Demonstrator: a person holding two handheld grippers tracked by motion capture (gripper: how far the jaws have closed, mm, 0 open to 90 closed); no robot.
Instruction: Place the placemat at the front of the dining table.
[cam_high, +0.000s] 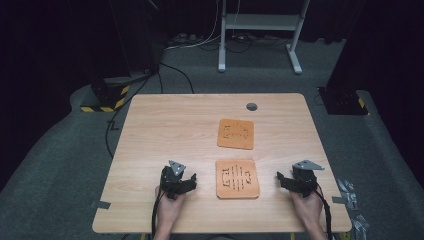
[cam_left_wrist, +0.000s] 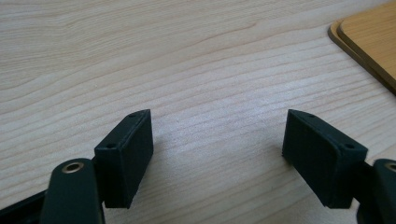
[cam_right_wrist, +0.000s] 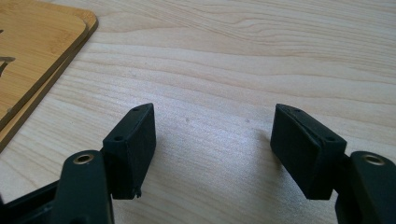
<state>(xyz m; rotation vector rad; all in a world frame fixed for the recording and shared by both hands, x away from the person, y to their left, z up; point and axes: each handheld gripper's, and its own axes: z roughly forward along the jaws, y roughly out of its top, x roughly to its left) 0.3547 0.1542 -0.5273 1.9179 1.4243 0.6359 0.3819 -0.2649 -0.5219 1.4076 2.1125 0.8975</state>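
Two handheld grippers, both matte black plastic. Left gripper (cam_high: 192, 178) carries a grey three-cornered plate with small dark holes on top; right gripper (cam_high: 279, 176) has the same plate. Black cables trail from each back past the forearms — no sleeves in view. Close up, each jaw ends in a flat rectangular black pad (cam_left_wrist: 125, 156) with two small screw holes along the edge; the arms behind have rounded ends with a brass-coloured rivet (cam_right_wrist: 83, 159).

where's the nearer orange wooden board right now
In the high view the nearer orange square wooden board with cut-out slots lies flat on the light wooden table, between the left gripper and right gripper, in front of a second orange board.
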